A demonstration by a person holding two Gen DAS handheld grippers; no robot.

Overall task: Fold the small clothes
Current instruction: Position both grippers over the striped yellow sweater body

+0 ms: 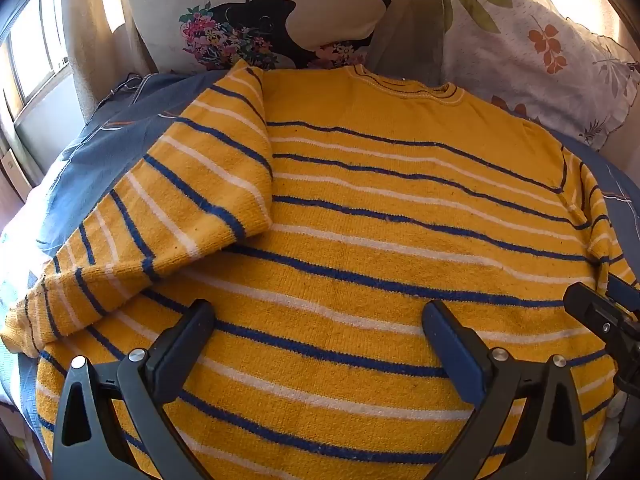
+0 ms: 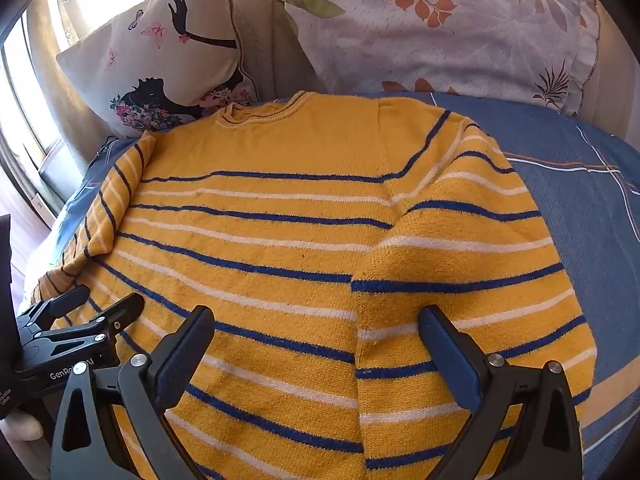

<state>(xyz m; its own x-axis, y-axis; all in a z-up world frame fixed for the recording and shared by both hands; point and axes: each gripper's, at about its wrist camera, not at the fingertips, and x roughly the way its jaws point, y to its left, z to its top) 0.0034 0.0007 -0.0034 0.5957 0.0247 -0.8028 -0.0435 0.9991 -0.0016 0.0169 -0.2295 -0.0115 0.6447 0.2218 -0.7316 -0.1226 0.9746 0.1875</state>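
Note:
A yellow sweater with blue and white stripes lies flat on the bed, collar toward the pillows. Its left sleeve runs down alongside the body, and its right sleeve lies over the body's right side. My left gripper hovers over the lower part of the body, wide open with only cloth below it. My right gripper hangs open above the seam where the right sleeve meets the body. Each gripper shows at the edge of the other's view: the right gripper and the left gripper.
A blue bedsheet with thin lines covers the bed. At the head stand a cushion with a dark figure print and a leaf-print pillow. A window is at the left.

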